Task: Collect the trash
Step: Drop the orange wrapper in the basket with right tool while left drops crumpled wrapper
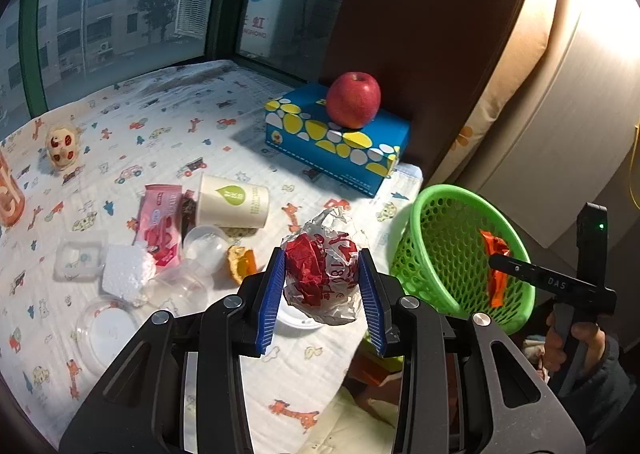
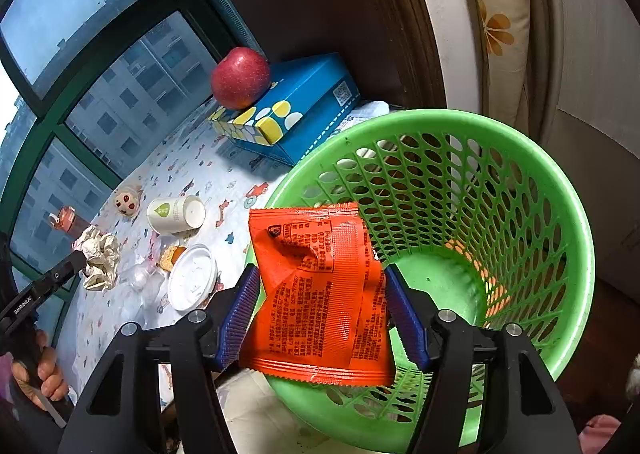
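My left gripper (image 1: 322, 254) is shut on a crumpled red and silver wrapper (image 1: 324, 278), held above the patterned tablecloth (image 1: 168, 134). The same wrapper (image 2: 100, 258) shows pale and crumpled at the far left of the right wrist view. To its right stands a green mesh basket (image 1: 440, 190). My right gripper (image 2: 320, 270) hangs over the basket (image 2: 440, 114) with an orange snack packet (image 2: 320, 294) between its jaws. The jaws stand apart, a gap shows along the right pad (image 2: 408, 326), and the packet sits loose. The basket floor looks bare.
A red apple (image 1: 354, 100) rests on a blue tissue box (image 1: 340, 142) at the back. A fallen paper cup (image 1: 234, 200), a pink wrapper (image 1: 160, 226), white foam (image 1: 126, 270), clear plastic lids (image 1: 104, 326) and orange peel (image 1: 240, 262) litter the cloth. A window lies behind.
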Motion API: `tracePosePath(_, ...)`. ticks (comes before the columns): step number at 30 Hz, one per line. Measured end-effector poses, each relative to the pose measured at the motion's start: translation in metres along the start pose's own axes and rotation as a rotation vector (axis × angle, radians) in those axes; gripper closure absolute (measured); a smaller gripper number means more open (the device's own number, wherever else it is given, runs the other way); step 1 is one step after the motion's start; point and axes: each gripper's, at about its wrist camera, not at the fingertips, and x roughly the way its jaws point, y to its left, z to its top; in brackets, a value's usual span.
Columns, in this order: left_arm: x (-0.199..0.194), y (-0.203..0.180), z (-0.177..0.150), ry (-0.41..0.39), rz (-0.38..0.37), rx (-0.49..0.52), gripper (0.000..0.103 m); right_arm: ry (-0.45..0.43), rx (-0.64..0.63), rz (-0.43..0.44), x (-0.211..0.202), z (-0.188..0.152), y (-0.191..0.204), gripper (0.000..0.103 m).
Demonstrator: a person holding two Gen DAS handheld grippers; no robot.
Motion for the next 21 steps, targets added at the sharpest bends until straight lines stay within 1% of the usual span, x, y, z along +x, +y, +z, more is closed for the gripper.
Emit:
tracePosePath(1, 0.003, -0.005, 0.001, 0.004, -0.007, 0.006, 0.067, -0.002, 0.002, -0.002, -0.002, -0.001, -0.003, 0.039)
tracePosePath(3, 0.009, -0.016, 0.005, 0.01, -0.023, 0.021, 0.067, -0.01, 0.004, -0.007, -0.006, 0.0, -0.008, 0.034)
tracePosePath(13, 0.039, -0.074, 0.015, 0.039, -0.111, 0.086, 0.067, -0.074, 0.03, -0.023, -0.038, 0.002, -0.03, 0.032)
tracePosePath(16, 0.052, -0.091, 0.015, 0.068, -0.141, 0.095, 0.067, -0.102, 0.034, -0.04, -0.05, 0.0, -0.037, 0.029)
tracePosePath(21, 0.074, -0.122, 0.01, 0.117, -0.169, 0.13, 0.067, -0.133, 0.047, -0.061, -0.062, -0.004, -0.046, 0.028)
